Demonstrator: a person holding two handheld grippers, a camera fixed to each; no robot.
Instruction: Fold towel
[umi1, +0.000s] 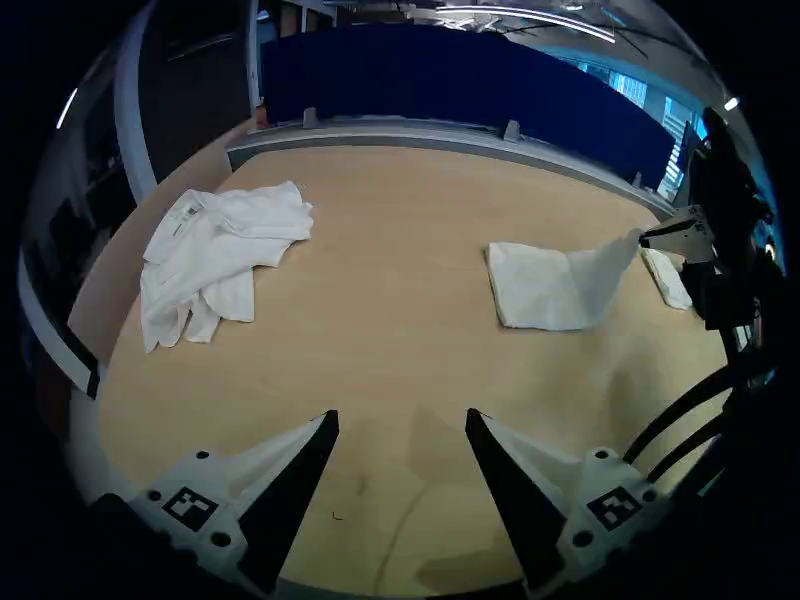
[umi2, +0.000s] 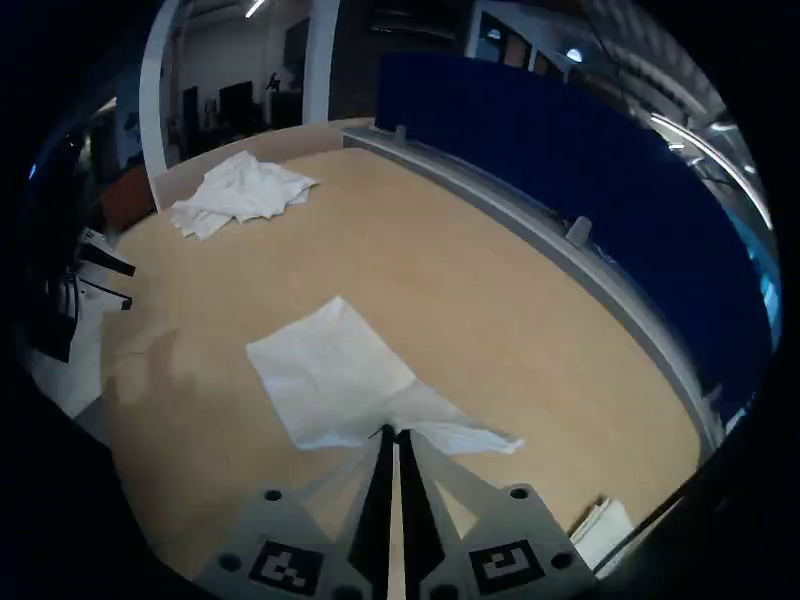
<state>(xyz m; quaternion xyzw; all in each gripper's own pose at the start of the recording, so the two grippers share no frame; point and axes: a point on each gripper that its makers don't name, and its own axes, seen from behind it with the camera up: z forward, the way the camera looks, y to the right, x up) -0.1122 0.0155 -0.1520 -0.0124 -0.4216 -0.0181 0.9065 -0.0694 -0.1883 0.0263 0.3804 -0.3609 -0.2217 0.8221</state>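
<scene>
A white towel (umi1: 548, 285) lies folded on the wooden table, its right corner lifted off the surface. My right gripper (umi1: 650, 237) is shut on that raised corner at the right side of the left gripper view. In the right gripper view the towel (umi2: 330, 375) spreads ahead of my right gripper (umi2: 393, 436), whose fingers pinch its near corner. My left gripper (umi1: 400, 420) stands open low over bare wood, well short of the towel, nothing between its fingers.
A crumpled heap of white cloth (umi1: 215, 255) lies at the table's far left, seen also as the pile (umi2: 240, 190). A folded white cloth (umi1: 667, 277) sits by the right edge. A blue partition (umi1: 450, 80) backs the table (umi1: 380, 330).
</scene>
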